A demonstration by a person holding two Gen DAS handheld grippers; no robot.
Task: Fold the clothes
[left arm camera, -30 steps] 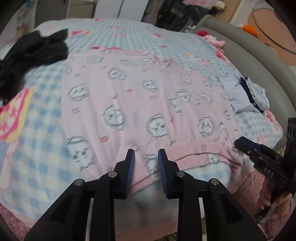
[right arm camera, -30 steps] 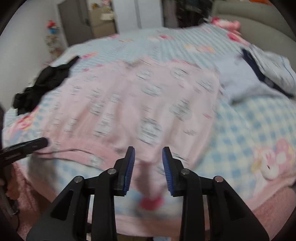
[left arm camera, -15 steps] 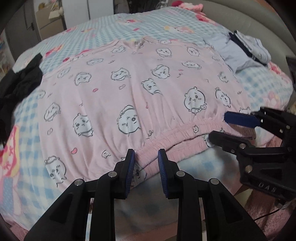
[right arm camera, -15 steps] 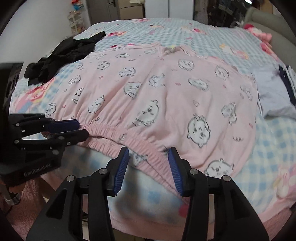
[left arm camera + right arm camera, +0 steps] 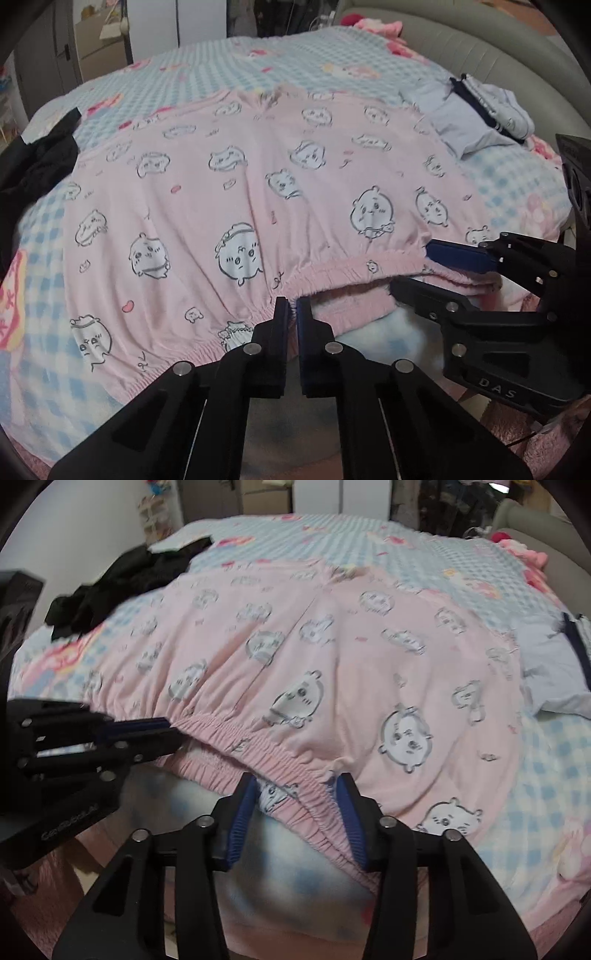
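Observation:
A pink garment (image 5: 258, 192) printed with cartoon faces lies spread flat on the bed, its elastic waistband (image 5: 343, 273) at the near edge. My left gripper (image 5: 293, 308) is shut on that waistband, pinching a fold of it between the blue pads. In the right wrist view the left gripper (image 5: 168, 731) comes in from the left with the band's edge in it. My right gripper (image 5: 295, 788) stands open astride the waistband (image 5: 280, 760) further right, with fabric between the fingers but the pads apart from it. The left wrist view shows the right gripper (image 5: 410, 267) with one finger over the band and one under it.
The bed has a blue-and-white checked cover (image 5: 280, 48) with pink figures. A black garment (image 5: 110, 587) is heaped at the far left. Folded pale blue clothes (image 5: 469, 122) sit at the right, near a grey padded headboard (image 5: 480, 44). Pink fleece (image 5: 546, 443) shows at the lower right.
The left gripper's jaws have closed on the waistband, which now lifts slightly there. Both grippers came up to the band's edge a moment before; the right one stays open around it.

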